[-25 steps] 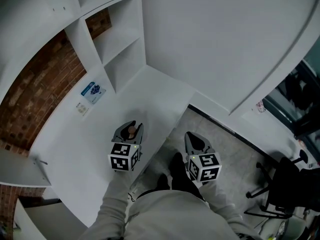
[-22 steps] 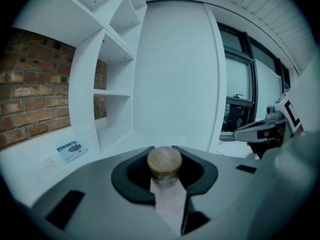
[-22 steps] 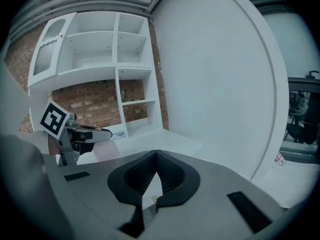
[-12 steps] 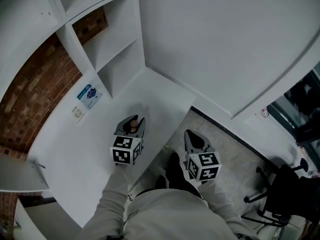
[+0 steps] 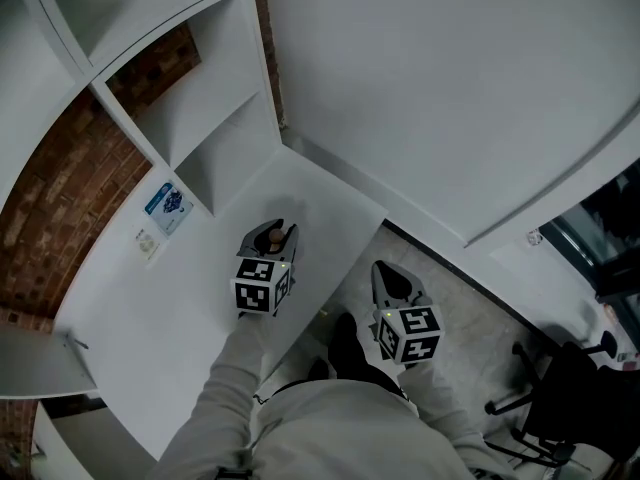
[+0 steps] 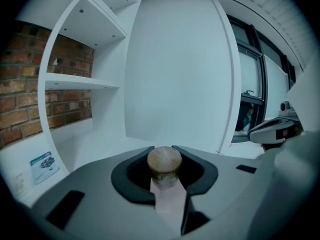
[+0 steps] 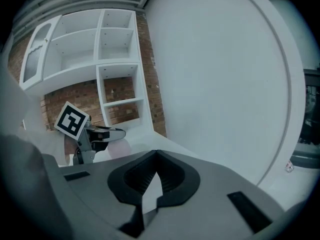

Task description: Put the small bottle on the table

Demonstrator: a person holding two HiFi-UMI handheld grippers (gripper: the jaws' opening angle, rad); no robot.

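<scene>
Placement is not yet done: the left gripper (image 5: pixel 270 236) clamps the cork-capped small bottle (image 6: pixel 164 164) over the white table (image 5: pixel 140 308), at ten o'clock from the right gripper (image 5: pixel 392 280), whose jaws meet, empty. Lowering and release are left.

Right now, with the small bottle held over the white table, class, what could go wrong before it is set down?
One: the left gripper grips the small bottle just under its wooden cap, so it may slip or tilt on touching the table. Two: it hangs near the table's edge beside the floor; set down there, it might topple off.
</scene>
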